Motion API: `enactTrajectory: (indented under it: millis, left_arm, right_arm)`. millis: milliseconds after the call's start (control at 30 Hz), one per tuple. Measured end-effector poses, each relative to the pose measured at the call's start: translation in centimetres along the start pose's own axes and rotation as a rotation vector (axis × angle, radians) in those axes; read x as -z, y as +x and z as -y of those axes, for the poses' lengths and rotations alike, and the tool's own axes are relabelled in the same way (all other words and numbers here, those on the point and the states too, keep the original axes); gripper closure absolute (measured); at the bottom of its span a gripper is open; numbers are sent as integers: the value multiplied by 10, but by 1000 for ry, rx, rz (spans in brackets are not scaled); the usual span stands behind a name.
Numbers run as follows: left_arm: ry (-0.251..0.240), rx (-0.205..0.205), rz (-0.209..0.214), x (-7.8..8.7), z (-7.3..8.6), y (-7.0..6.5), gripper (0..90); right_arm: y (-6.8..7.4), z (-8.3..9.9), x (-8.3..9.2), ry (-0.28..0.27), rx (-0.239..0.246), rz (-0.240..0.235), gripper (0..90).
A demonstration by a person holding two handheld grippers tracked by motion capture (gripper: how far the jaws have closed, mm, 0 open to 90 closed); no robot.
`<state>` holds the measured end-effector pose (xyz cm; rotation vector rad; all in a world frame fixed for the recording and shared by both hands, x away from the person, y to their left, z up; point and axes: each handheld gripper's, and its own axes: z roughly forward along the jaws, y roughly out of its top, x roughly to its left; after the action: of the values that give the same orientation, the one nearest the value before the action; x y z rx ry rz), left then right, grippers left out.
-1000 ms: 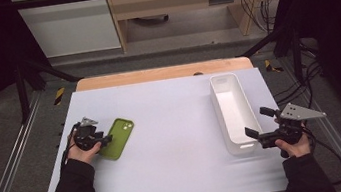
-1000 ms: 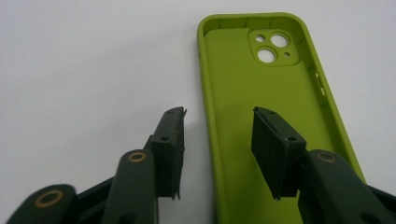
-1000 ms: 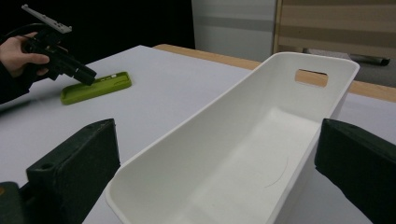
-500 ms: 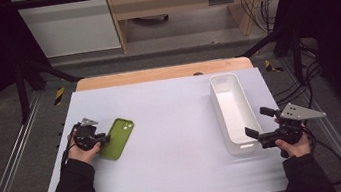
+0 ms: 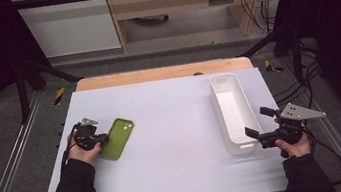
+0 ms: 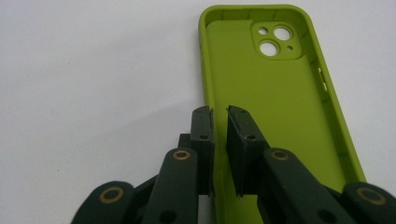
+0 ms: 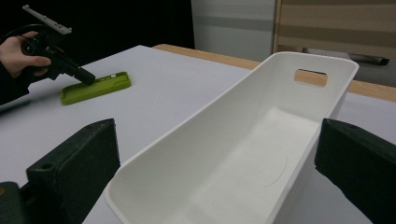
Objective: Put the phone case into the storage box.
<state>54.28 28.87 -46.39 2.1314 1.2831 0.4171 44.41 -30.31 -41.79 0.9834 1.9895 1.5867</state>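
At the table's left side, the left gripper (image 6: 219, 116), its jaws just closing, pinches the near side wall of the green phone case (image 6: 280, 102), whose long axis runs away from it, while the wide-open right gripper (image 5: 262, 128) waits by the white bin (image 5: 234, 112).

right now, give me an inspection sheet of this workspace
surface: white table top, flat, wooden strip along its far edge.
job's things: green phone case lies open side up near the table's left; white bin stands near the right, nothing inside.
clutter: nothing seen.
grippers: left gripper straddles the case's side wall, jaws have just been closing to a narrow gap; whether the pads press on the wall cannot be told. right gripper open wide, one jaw on each side of the bin's near end, not touching.
cables: a cable trails from the right gripper; more hang at the far right.
surroundings: dark frame rails, a white cabinet and wooden furniture behind.
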Motion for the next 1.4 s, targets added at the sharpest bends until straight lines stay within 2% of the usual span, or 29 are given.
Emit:
enactTrajectory:
  millis: [267,767,1167,1400]
  left_arm:
    - [-1,-15,-19,1,0,-1,853]
    - [-5,-8,-12,1,1,0,873]
    - [-39,1,2,8,-1,-1,879]
    - [-74,-5,7,16,-5,-5,880]
  right_arm:
    - [0,0,0,-4,0,1,5]
    - [0,0,0,-3,-2,-3,5]
    - [0,0,0,-4,0,0,5]
    - [0,0,0,-5,1,1,5]
